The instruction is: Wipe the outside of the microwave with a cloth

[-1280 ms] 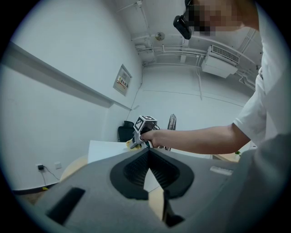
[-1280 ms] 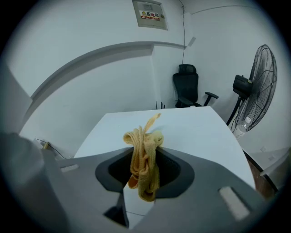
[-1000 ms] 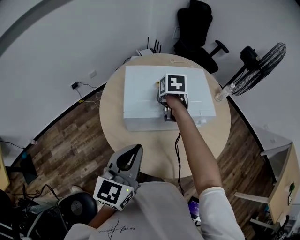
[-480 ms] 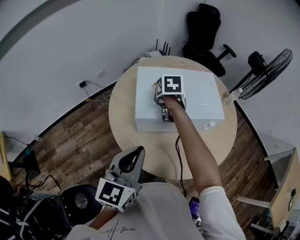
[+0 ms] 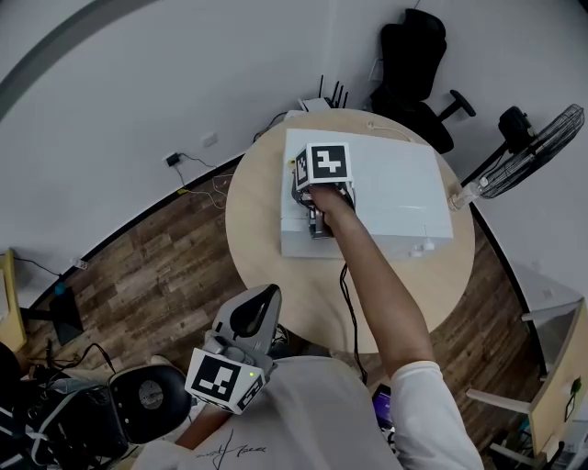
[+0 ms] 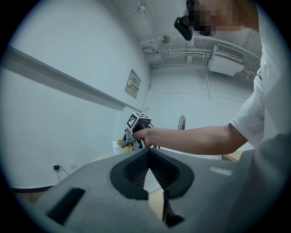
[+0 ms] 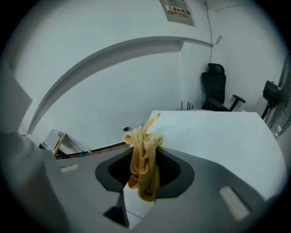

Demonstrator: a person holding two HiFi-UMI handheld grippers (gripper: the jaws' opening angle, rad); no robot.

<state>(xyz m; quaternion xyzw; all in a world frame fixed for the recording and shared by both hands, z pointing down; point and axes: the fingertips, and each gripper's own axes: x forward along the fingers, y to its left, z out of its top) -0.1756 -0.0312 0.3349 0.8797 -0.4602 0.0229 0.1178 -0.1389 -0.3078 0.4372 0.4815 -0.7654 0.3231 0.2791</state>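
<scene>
In the head view, the right claw's [image 5: 318, 224] jaws lie hidden under its marker cube and the hand [image 5: 325, 196]. They also hide the cloth [image 7: 144, 160] there. The forearm covers part of the microwave's [image 5: 397, 184] top and a strip of tabletop [image 5: 253, 225] toward 5 o'clock. At 2 o'clock the pedestal fan [image 5: 544, 147] is cut by the edge. A clear object [image 5: 465, 194] at the tabletop's 3 o'clock rim is too small to name. In the right gripper view the claw body hides the microwave's near end. The wall sign [image 7: 176, 10] at 12 o'clock is cut off and unreadable.
</scene>
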